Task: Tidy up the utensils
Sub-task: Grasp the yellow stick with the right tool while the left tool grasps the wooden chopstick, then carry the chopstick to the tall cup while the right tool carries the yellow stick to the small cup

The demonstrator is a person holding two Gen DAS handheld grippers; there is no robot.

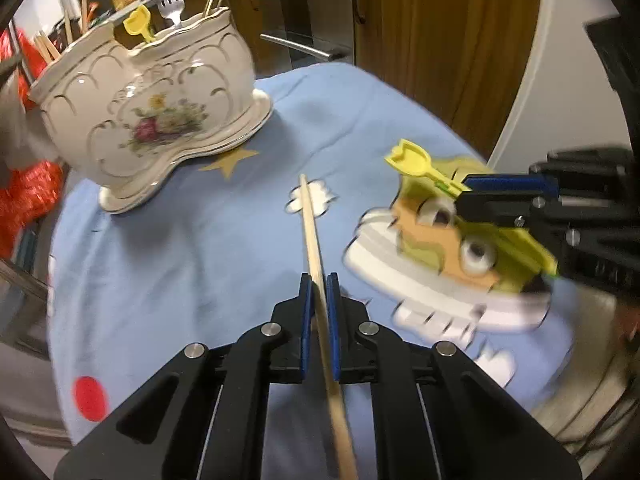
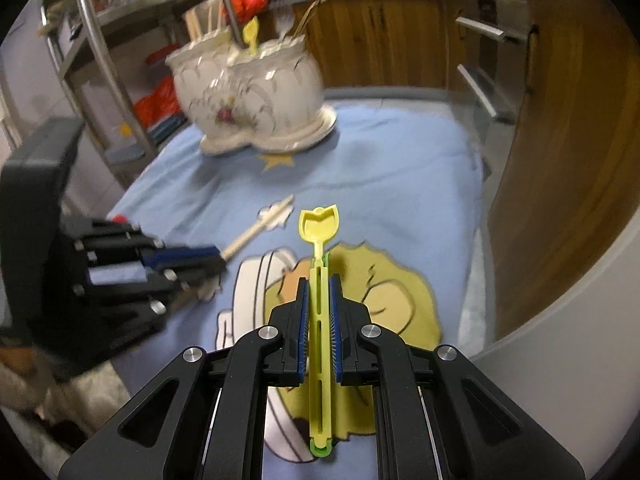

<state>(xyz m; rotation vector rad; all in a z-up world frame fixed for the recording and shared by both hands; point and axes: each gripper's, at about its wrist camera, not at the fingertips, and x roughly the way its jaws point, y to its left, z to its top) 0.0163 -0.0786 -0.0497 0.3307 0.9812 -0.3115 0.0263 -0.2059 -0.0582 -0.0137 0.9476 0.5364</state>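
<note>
- Chopstick [image 1: 314,240] clamped in the left tool [image 1: 319,284], above the blue cloth [image 1: 180,280].
- Yellow spoon [image 2: 319,280] clamped in the right tool [image 2: 319,288].
- Ceramic holder [image 1: 152,112] on the bench holds a fork [image 1: 170,2] and another yellow spoon [image 1: 138,22].

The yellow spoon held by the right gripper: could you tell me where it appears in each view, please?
Left wrist: yellow spoon at right of centre, sticking out of the right gripper.
Right wrist: centre, bowl pointing away, clamped lengthwise.
Shared landmark: the ceramic utensil holder at the cloth's far end.
</note>
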